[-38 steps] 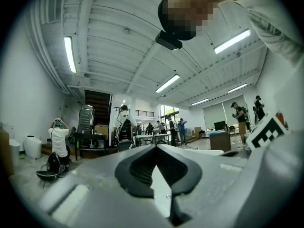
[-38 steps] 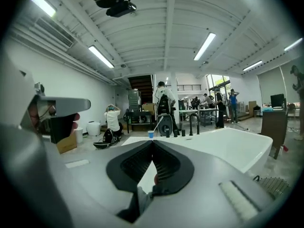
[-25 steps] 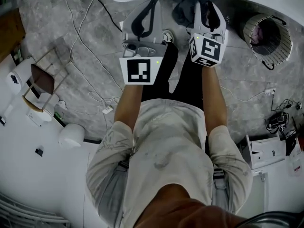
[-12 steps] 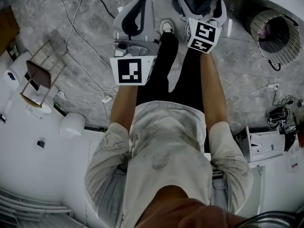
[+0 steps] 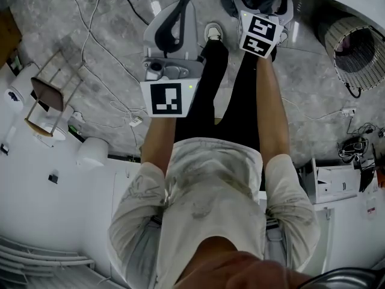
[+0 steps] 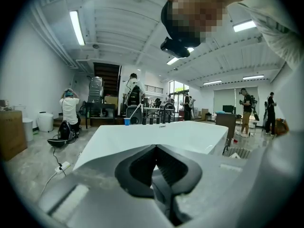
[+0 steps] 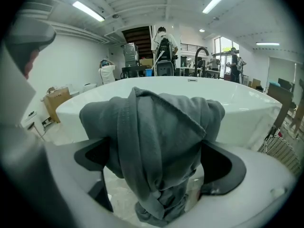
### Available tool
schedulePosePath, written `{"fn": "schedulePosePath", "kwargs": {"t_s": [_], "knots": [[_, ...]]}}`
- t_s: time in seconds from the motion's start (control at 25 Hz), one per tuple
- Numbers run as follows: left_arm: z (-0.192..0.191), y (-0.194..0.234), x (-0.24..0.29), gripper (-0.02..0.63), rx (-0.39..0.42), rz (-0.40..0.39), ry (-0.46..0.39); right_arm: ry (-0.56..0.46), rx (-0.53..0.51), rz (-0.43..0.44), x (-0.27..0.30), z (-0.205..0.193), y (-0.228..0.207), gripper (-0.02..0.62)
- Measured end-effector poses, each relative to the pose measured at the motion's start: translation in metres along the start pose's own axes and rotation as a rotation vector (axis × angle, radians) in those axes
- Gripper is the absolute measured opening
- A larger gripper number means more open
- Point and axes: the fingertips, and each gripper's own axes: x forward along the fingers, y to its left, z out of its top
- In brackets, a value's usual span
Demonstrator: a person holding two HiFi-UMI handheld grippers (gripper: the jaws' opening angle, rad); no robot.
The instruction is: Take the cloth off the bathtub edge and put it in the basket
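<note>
Cloth (image 7: 152, 122), grey and bunched, hangs over the near rim of the bathtub (image 7: 247, 113), and it now sits squarely between the pads of the right gripper (image 7: 159, 163). A second ago those jaws were narrow and just short of the fabric. Now they are opening wide and have pushed forward to either side of it, with no squeeze on it that I can see. The left gripper (image 6: 156, 151) hovers to the left with its tips pressed together, holding nothing. I read this as the grasp being set up: the cloth is not yet off the edge. The basket (image 5: 358, 50) stands on the floor well to the right.
</note>
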Motion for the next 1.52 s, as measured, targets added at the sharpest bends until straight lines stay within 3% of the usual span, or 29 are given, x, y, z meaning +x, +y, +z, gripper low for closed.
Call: {"fn": "schedulePosePath", "kwargs": {"t_s": [0.36,0.6,0.72,1.04,1.32,1.52], "knots": [[-0.009,0.009,0.002,0.0,-0.028,0.004,0.009,-0.013,-0.031,0.012,0.012,0.001,0.002,0.57],[-0.002,0.007,0.0,0.0,-0.026,0.004,-0.003,0.012,-0.035,-0.002,0.006,-0.005,0.006,0.228],[0.005,0.009,-0.004,0.0,-0.023,0.005,-0.006,0.032,-0.032,0.0,0.004,-0.006,0.007,0.141],[0.05,0.002,-0.011,0.0,-0.017,-0.005,-0.056,0.015,0.001,0.022,-0.038,0.034,0.007,0.111],[0.104,-0.006,-0.025,0.0,-0.019,-0.011,-0.112,-0.061,0.031,0.048,-0.101,0.098,0.008,0.109],[0.154,-0.008,-0.038,0.0,0.024,0.013,-0.175,-0.139,0.041,0.056,-0.15,0.15,0.005,0.108]]}}
